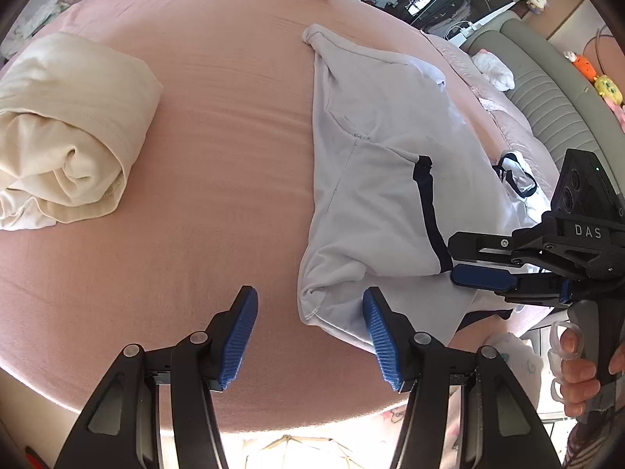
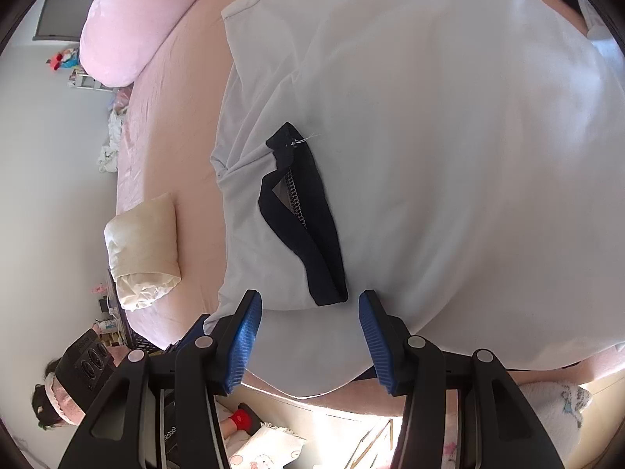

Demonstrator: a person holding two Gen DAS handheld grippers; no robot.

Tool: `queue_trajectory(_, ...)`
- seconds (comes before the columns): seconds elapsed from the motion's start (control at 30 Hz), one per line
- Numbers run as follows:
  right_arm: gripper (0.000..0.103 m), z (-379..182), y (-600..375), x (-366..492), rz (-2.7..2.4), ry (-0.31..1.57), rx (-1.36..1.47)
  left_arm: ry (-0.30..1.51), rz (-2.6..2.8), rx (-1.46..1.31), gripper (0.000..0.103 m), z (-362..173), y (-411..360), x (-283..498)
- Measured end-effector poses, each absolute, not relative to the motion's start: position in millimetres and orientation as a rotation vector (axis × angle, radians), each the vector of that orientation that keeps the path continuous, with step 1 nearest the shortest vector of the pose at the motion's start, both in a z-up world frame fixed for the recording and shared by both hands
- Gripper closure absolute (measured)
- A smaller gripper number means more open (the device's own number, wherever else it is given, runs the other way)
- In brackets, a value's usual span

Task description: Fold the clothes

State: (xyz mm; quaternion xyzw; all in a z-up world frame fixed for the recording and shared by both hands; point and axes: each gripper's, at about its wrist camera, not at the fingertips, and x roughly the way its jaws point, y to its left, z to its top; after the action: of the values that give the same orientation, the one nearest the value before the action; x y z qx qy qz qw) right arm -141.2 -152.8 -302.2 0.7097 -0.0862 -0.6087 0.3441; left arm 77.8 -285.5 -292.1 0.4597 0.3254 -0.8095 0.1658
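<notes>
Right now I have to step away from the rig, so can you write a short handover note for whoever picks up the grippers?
Left gripper: open, holding nothing, at the near left corner of the white T-shirt with navy sleeve trim.
Right gripper: open, holding nothing, above the shirt's navy cuff.
Things: the shirt lies partly folded on the pink bedsheet; a folded cream garment sits off to its left.
Done: cream garment folded.
Left: finish folding the white shirt.

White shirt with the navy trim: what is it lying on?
The white shirt lies on the pink bed sheet, its near hem overhanging the edge. Whatever is beneath its middle is covered.
</notes>
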Motion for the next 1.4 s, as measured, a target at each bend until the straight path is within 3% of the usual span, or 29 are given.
queue_trajectory(0.13, 0.050, -308, -154, -135, -1.542, -0.274, 1.864, 1.041, -2.294, 1.273, 0.050, -298, -290, 79)
queue_trajectory(0.33, 0.048, -322, -161, -128, -1.525, -0.330, 1.900, 1.073, -2.344, 1.197, 0.050, -294, -287, 79)
queue_trajectory(0.57, 0.048, -329, -162, -134, -1.570, -0.467, 1.860, 0.839, -2.407, 1.186, 0.083, -283, -263, 71)
queue_trajectory(0.73, 0.049, -328, -162, -133, -1.614, -0.467, 1.817, 0.733, -2.389, 1.223, 0.087, -285, -256, 68)
queue_trajectory(0.87, 0.086, -317, -166, -131, -1.723, -0.322, 1.787, 0.547, -2.390, 1.285, 0.088, -285, -242, 65)
queue_trajectory(0.9, 0.090, -314, -165, -131, -1.745, -0.319, 1.780, 0.503, -2.396, 1.296, 0.088, -285, -238, 65)
queue_trajectory(1.07, 0.094, -304, -166, -132, -1.808, -0.274, 1.746, 0.451, -2.382, 1.361, 0.089, -295, -231, 65)
queue_trajectory(1.4, 0.094, -271, -158, -131, -1.992, -0.012, 1.610, 0.588, -2.380, 1.333, 0.089, -299, -249, 76)
